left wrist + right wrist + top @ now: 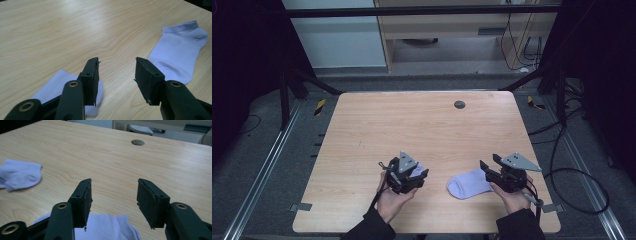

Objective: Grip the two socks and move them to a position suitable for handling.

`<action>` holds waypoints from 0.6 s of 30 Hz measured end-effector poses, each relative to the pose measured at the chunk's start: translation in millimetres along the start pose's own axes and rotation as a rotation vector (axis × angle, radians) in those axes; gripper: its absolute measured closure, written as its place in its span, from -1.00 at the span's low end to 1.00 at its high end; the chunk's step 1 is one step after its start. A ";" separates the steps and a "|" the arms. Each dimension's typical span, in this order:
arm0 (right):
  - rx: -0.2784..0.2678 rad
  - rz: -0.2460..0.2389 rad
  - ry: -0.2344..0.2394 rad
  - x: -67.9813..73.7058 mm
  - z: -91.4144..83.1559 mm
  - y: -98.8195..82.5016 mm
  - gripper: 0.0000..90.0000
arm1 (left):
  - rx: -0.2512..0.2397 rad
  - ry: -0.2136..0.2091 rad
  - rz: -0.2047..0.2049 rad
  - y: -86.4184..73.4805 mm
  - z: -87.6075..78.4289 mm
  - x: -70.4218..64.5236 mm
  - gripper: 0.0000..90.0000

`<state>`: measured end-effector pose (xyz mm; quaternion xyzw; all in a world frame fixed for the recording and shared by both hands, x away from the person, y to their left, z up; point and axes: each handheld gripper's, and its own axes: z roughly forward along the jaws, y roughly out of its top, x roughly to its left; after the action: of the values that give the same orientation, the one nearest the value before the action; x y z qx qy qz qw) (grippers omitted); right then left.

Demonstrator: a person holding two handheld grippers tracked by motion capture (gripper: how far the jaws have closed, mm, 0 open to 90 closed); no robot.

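Two lavender ankle socks lie flat on the wooden table (422, 125). One sock (468, 183) (178, 52) (110, 227) rests near the front edge between my hands. The other sock (418, 169) (50, 87) (21, 175) lies partly under my left gripper (419, 175) (116, 60). That gripper hangs a little above it, open, with bare wood between its pads. My right gripper (490, 162) (113, 181) hovers over the right end of the first sock. It is open too, with nothing in it.
A round cable hole (459, 104) (137, 142) sits near the table's far edge. Metal rails run along both sides of the table, and black cables (572, 175) loop on the floor to the right. Cabinets stand beyond the far edge.
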<state>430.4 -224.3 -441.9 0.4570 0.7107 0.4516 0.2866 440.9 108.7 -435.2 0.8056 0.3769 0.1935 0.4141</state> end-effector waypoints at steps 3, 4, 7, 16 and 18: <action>0.002 -0.007 0.037 6.8 3.9 7.3 -0.01 | -0.006 0.023 -0.007 -6.2 -14.0 15.2 0.14; 0.003 -0.012 0.043 9.3 5.6 9.4 -0.01 | -0.008 0.030 -0.009 -9.0 -18.2 20.2 0.13; 0.005 -0.033 0.064 17.6 11.3 14.8 0.03 | -0.001 0.063 -0.018 -18.6 -28.1 36.4 0.11; 0.036 -0.076 0.128 39.6 34.5 25.8 0.00 | 0.010 0.125 -0.081 -48.3 -43.7 69.1 0.11; 0.044 -0.088 0.134 46.6 40.6 28.4 0.02 | 0.017 0.129 -0.087 -53.5 -45.1 72.8 0.11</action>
<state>455.2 -161.5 -433.4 0.4000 0.7575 0.4526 0.2478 435.5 208.1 -452.5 0.7778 0.4392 0.2236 0.3900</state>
